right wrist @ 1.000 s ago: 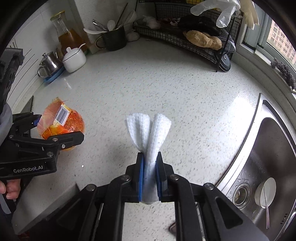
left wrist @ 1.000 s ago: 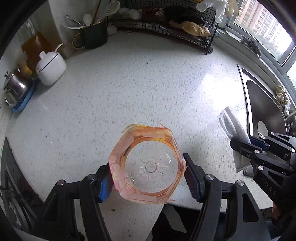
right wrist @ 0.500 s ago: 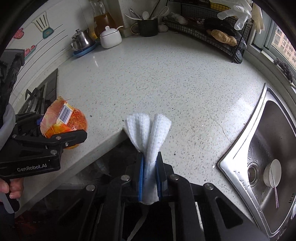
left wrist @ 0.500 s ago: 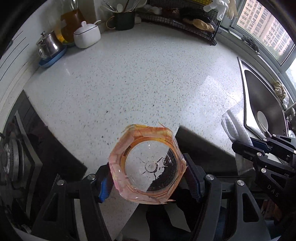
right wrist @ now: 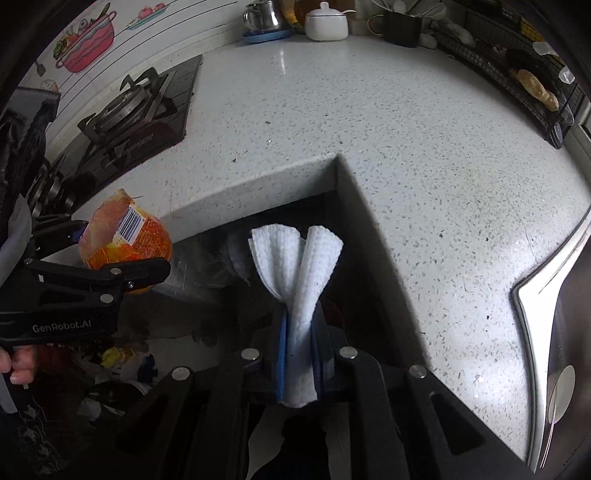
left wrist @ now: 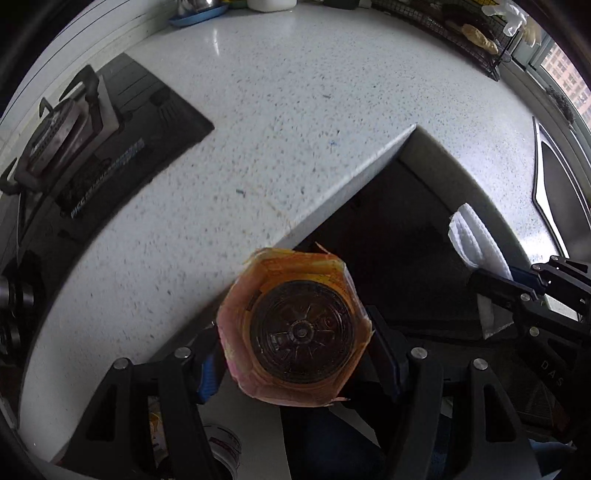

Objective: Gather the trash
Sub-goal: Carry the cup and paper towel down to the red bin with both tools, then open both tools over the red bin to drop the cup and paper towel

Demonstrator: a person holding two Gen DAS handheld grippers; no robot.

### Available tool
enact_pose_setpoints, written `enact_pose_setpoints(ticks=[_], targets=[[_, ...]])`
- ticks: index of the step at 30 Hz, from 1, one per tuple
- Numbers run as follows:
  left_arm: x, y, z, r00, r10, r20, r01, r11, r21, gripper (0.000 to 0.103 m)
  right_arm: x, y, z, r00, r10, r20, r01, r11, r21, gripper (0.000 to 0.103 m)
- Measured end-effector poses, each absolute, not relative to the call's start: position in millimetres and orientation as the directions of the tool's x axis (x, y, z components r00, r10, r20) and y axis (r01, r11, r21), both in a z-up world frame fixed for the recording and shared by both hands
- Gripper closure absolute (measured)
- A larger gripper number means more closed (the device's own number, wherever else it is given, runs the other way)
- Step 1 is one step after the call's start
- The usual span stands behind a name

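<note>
My left gripper [left wrist: 295,350] is shut on an empty clear plastic bottle with an orange label [left wrist: 293,334], seen bottom-first. The bottle [right wrist: 125,236] and the left gripper [right wrist: 92,280] also show at the left of the right wrist view, held off the counter's front edge. My right gripper [right wrist: 301,332] is shut on a folded white paper towel [right wrist: 295,266]. The towel [left wrist: 476,236] and right gripper [left wrist: 535,288] show at the right of the left wrist view. Both are over the dark gap in front of the white speckled counter [right wrist: 369,122].
A gas hob [right wrist: 129,110] sits at the left of the counter and a steel sink [right wrist: 569,314] at the right. A kettle, sugar pot [right wrist: 327,22], utensil mug and wire rack [right wrist: 535,81] line the back. Bags and clutter [right wrist: 122,362] lie on the floor below.
Both grippers have pulled back from over the counter to beyond its inner corner, carrying the bottle and the towel. The dark space below the counter now shows behind both.
</note>
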State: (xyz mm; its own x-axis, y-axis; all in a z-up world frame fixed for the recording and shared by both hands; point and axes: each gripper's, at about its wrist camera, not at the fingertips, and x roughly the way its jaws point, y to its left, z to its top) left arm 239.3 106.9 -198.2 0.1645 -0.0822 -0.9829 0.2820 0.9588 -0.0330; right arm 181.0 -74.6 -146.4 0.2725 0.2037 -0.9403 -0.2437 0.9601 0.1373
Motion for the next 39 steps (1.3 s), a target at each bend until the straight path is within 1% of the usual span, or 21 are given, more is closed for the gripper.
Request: enact_pose_setpoints(ticks=[4,8,19,22,26,29,32,35,39], targets=[[222.5,112.0,-218.6,0.119,-0.098,-0.988,0.226,0.972,-0.07,0.038,172.1,-64.1,-163.7,0.244,0.213,-0.946,-0.288,0.948,0.139,0.093],[214.0,114.1,-239.8,0.086,-0.11,-0.99,0.216,0.972,-0.089,0.038,171.3,-57.5,-181.1,0.221,0.212,-0.952,-0.298,0.944,0.141,0.093],[206.1,102.2,-311.1,-0.005,-0.154,-0.988,0.289,0.946,-0.149,0.038,165.9,-55.9,-242.4,0.179,0.146,-0.973,-0.246,0.964,0.099,0.093],[206.7,93.6,-322.6,0.037,-0.103,-0.994,0.339,0.937,-0.085,0.038,166.4,-48.7,-262.1,0.174,0.143,-0.974,-0.23,0.968,0.1,0.093],[205.4,95.5,-336.5,0.064,-0.084,-0.994,0.376,0.925,-0.054,0.038,163.7,-39.5,-286.6,0.187,0.148,-0.971,-0.225,0.969,0.104,0.093],[203.9,99.7,-363.9,0.006,-0.101,-0.995,0.349,0.933,-0.092,0.038,158.0,-33.0,-309.3,0.171,0.165,-0.971,-0.224,0.967,0.125,0.093],[203.8,104.1,-385.9,0.024,-0.082,-0.996,0.336,0.939,-0.069,0.038,159.5,-38.2,-326.1,0.168,0.15,-0.974,-0.243,0.964,0.106,0.093],[202.8,108.9,-407.2,-0.009,-0.113,-0.994,0.31,0.944,-0.11,0.038,156.4,-37.2,-346.2,0.16,0.146,-0.976,-0.261,0.96,0.1,0.093],[205.8,112.0,-428.6,-0.001,-0.104,-0.995,0.313,0.945,-0.099,0.038,157.2,-37.0,-368.7,0.147,0.154,-0.977,-0.266,0.958,0.111,0.093]])
